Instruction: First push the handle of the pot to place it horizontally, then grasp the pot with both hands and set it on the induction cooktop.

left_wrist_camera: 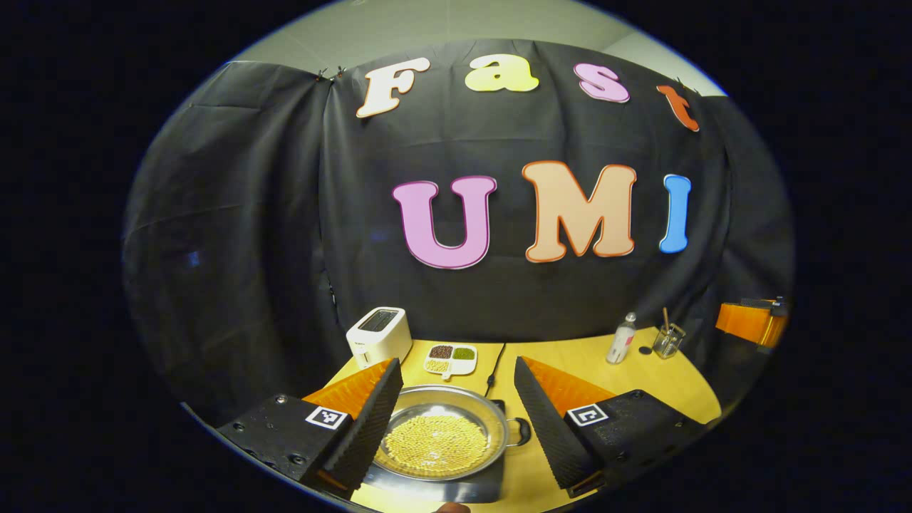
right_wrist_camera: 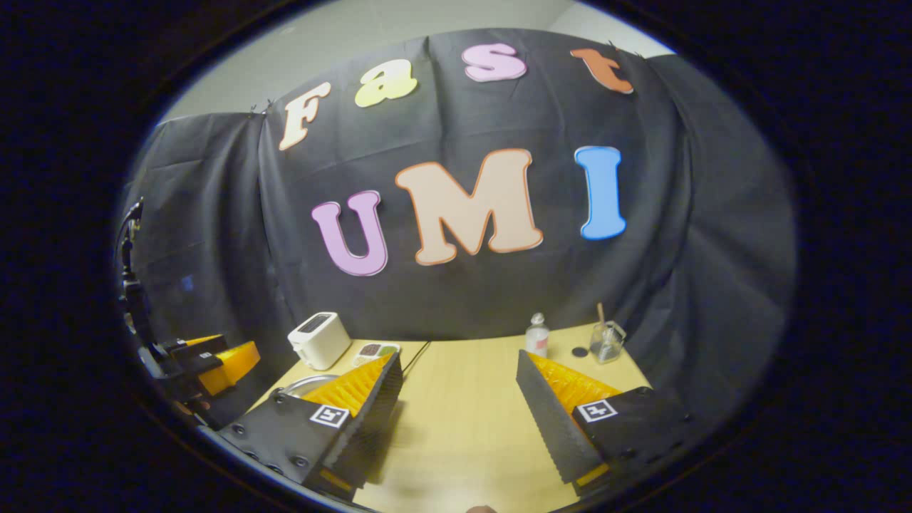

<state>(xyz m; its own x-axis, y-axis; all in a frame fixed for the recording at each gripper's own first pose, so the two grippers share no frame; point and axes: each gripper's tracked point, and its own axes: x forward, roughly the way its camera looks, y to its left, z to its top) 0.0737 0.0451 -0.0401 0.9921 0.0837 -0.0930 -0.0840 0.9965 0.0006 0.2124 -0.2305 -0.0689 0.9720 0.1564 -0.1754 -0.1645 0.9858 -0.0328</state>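
A steel pot full of yellow beans sits on the black induction cooktop, low in the left gripper view. Its small loop handle points to the right. My left gripper hovers above the pot, open, with a finger on each side and nothing held. The right gripper shows far off at the right edge. In the right gripper view my right gripper stands open over bare table, with the pot's rim peeking out behind its left finger. The left gripper is at the far left there.
On the wooden table, a white toaster and a divided dish of beans stand behind the pot. A black cord runs back to the wall. A small bottle and a glass jar stand at the back right.
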